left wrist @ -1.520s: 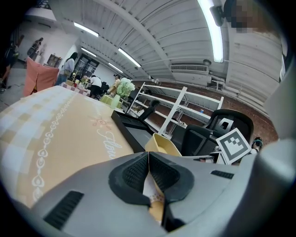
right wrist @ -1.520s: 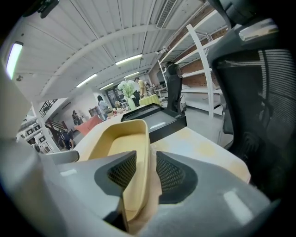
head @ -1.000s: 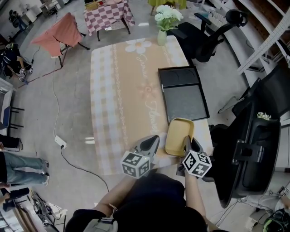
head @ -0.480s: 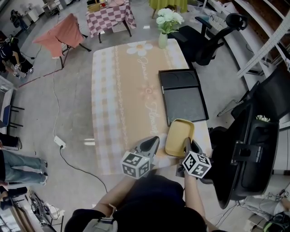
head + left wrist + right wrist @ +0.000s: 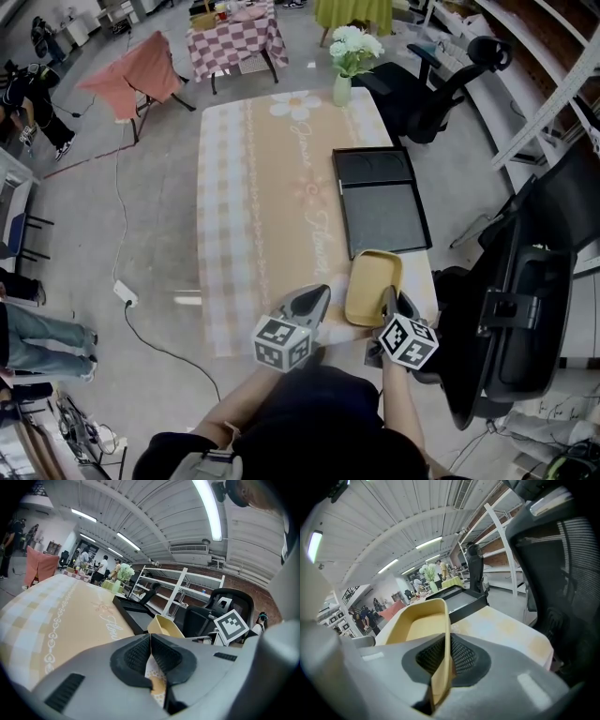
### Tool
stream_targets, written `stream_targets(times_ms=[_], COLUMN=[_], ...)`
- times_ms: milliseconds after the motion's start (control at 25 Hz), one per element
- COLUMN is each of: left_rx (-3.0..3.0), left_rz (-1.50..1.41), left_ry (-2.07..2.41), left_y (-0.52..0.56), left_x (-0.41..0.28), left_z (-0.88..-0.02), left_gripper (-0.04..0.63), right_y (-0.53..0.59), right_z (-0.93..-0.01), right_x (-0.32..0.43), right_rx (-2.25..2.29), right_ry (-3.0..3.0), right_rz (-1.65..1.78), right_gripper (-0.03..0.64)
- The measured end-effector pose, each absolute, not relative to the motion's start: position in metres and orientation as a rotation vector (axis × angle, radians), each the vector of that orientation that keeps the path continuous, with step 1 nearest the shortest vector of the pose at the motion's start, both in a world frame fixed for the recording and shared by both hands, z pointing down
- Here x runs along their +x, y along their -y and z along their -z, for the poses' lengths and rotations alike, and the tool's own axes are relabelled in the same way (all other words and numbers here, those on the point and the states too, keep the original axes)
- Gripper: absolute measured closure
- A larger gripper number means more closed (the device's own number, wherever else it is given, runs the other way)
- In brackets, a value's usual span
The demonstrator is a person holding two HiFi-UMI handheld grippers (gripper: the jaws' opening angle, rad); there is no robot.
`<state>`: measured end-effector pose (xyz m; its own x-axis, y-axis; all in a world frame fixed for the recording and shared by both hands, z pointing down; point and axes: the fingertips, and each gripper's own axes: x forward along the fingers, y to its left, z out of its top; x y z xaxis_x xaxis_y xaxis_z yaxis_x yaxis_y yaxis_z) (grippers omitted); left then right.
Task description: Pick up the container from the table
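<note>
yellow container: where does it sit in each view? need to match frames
Head view: yellow container lower right of centre, at the near right corner of the table.
Left gripper view: right of centre, just above the left tongs.
Right gripper view: centre-left, its wall pinched in the right tongs, which have just been closing.
Shared landmark: black tray, just beyond it.

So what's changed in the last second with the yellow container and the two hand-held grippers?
The right hand-held gripper has just closed its jaws onto the near rim of the shallow yellow plastic container. The container keeps its spot by the black tray, and the shut left hand-held gripper has not moved.
</note>
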<state>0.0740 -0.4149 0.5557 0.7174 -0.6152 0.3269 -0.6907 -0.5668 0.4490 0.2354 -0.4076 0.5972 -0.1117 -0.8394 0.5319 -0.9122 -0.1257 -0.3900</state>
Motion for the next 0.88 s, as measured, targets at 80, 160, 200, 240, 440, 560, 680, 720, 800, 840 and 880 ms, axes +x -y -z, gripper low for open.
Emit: stream_targets(times_ms=[80,160,200,240,440,560,680,720,800,840,880], left_rx=[2.366,2.370,2.371,2.372,2.387,2.394,2.399,2.400,2.404,2.408,2.415], left_rz=[-0.174,-0.172,-0.171,-0.170,-0.151,-0.143,-0.139,-0.137,-0.133,-0.129,-0.126], left_ry=[0.998,1.004,1.006,1.008,1.015,1.024,1.033,1.037,1.044,1.047,1.050], left_y=[0.412,0.409,0.407,0.405,0.394,0.387,0.378,0.375,0.371,0.368,0.366], left_x=[0.073,0.072,0.071,0.071,0.072,0.072,0.071,0.071,0.071,0.072,0.073], left_z=[-0.554,-0.552,-0.552,-0.551,-0.543,-0.539,-0.535,-0.534,-0.530,-0.528,-0.526], left_gripper=[0.584,0.584,0.584,0.584,0.584,0.584,0.584,0.584,0.584,0.584,0.584], right_y=[0.406,0.404,0.404,0.403,0.394,0.388,0.379,0.376,0.371,0.368,0.365], right_z=[-0.595,-0.592,-0.591,-0.589,-0.575,-0.564,-0.553,-0.548,-0.538,-0.534,-0.529], right_x=[0.236,0.236,0.235,0.234,0.236,0.236,0.238,0.239,0.240,0.242,0.243], right_rx=[2.027,2.030,2.031,2.031,2.049,2.058,2.077,2.086,2.101,2.109,2.116], right_ry=[2.011,2.021,2.028,2.037,2.073,2.113,2.152,2.167,2.196,2.209,2.221], right_rz=[-1.049,-1.041,-1.039,-1.040,-1.015,-0.991,-0.972,-0.966,-0.952,-0.942,-0.932], right_gripper=[0.601,0.603,0.603,0.603,0.603,0.603,0.603,0.603,0.603,0.603,0.603])
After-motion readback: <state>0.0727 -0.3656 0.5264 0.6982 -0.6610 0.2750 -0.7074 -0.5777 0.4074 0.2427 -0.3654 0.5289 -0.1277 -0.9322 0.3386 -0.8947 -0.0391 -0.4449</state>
